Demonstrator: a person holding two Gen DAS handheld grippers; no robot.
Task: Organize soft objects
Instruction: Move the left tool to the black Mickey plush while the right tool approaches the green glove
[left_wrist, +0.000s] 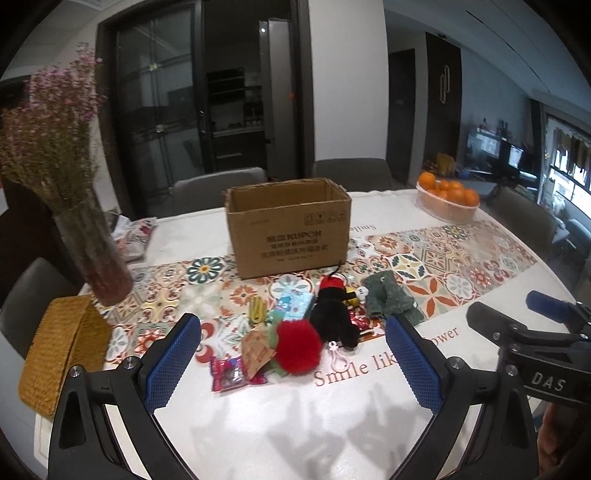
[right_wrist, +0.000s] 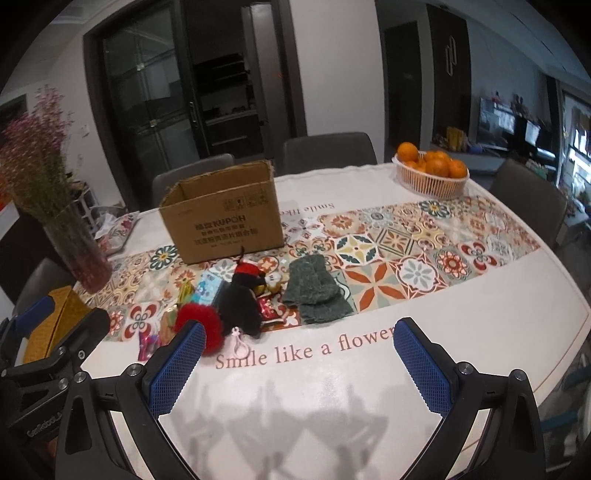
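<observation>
An open cardboard box (left_wrist: 290, 230) (right_wrist: 225, 216) stands on the patterned runner. In front of it lie a red pompom (left_wrist: 298, 347) (right_wrist: 199, 323), a black plush toy with a red hat (left_wrist: 334, 314) (right_wrist: 240, 301), and a folded green knit cloth (left_wrist: 388, 299) (right_wrist: 316, 291). Snack packets (left_wrist: 229, 373) and a blue pack (left_wrist: 293, 301) lie among them. My left gripper (left_wrist: 293, 354) is open and empty, above the table just short of the pompom. My right gripper (right_wrist: 299, 356) is open and empty, near the front edge, short of the cloth.
A glass vase of dried flowers (left_wrist: 92, 254) (right_wrist: 79, 254) and a woven basket (left_wrist: 55, 350) stand at the left. A basket of oranges (left_wrist: 448, 203) (right_wrist: 430, 173) sits at the far right. Chairs (right_wrist: 328, 151) ring the table (right_wrist: 443, 350).
</observation>
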